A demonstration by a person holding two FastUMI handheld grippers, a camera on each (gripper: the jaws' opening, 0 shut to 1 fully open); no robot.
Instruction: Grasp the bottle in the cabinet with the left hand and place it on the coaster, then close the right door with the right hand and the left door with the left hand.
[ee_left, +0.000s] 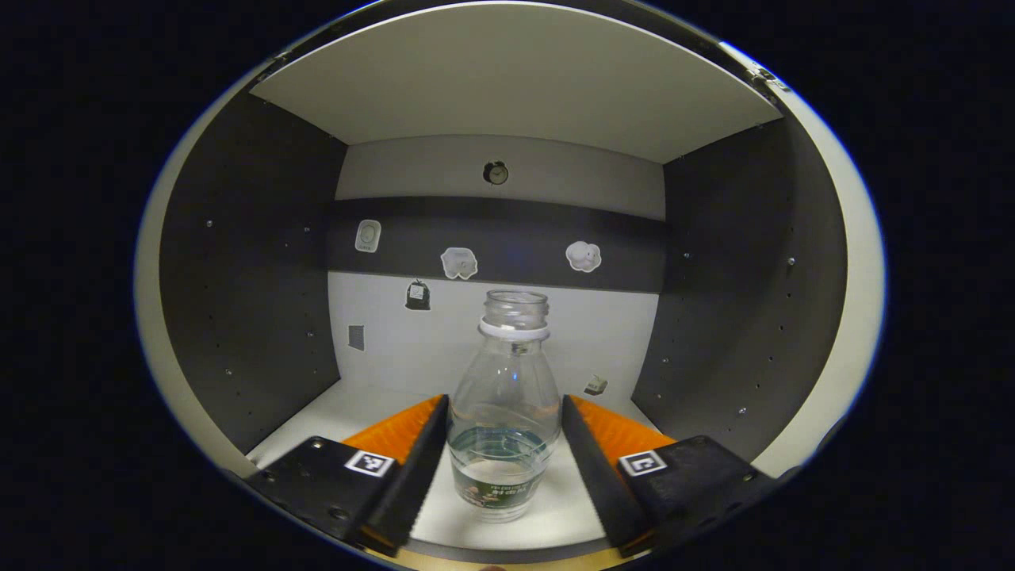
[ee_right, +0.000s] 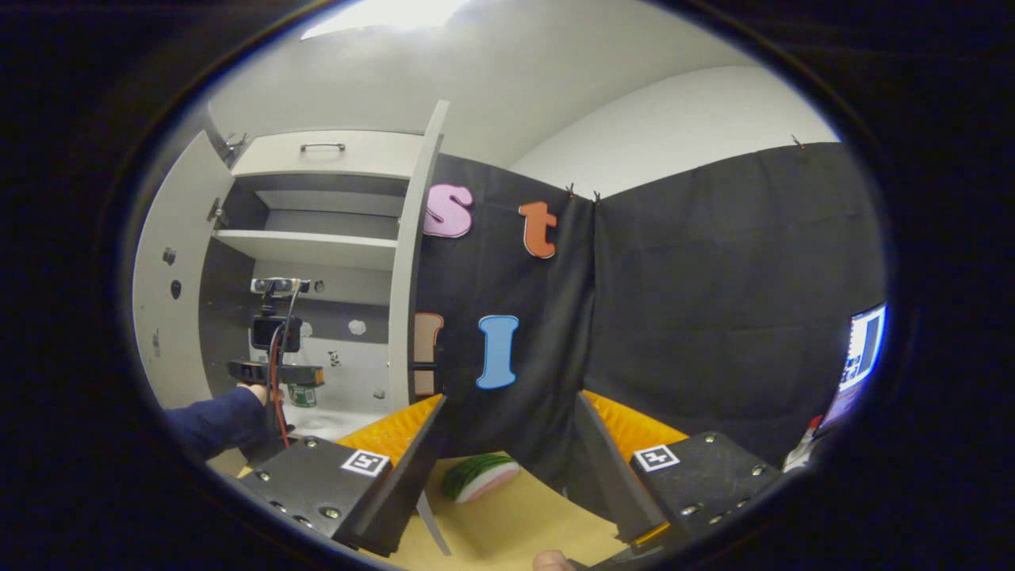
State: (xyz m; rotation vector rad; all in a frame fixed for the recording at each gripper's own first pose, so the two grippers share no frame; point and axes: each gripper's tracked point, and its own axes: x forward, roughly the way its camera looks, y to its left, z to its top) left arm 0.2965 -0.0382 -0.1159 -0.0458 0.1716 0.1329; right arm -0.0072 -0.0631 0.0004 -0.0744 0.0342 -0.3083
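Note:
A clear plastic bottle (ee_left: 503,420) with no cap and a green label stands upright on the cabinet floor (ee_left: 365,404). My left gripper (ee_left: 505,404) reaches into the cabinet, and both its fingers lie against the bottle's sides. In the right gripper view this left gripper (ee_right: 273,371), held by a hand in a dark sleeve (ee_right: 214,424), is at the bottle (ee_right: 302,394) inside the cabinet. Both cabinet doors stand open: the left door (ee_right: 170,301) and the right door (ee_right: 414,270). My right gripper (ee_right: 507,412) hovers open over the table with nothing in it.
A flat watermelon-slice piece (ee_right: 480,478) lies on the wooden table (ee_right: 515,523) in front of my right gripper. Stickers dot the cabinet's back wall (ee_left: 492,333). A shelf (ee_right: 305,247) sits above the bottle's compartment. A lit screen (ee_right: 864,349) stands at far right.

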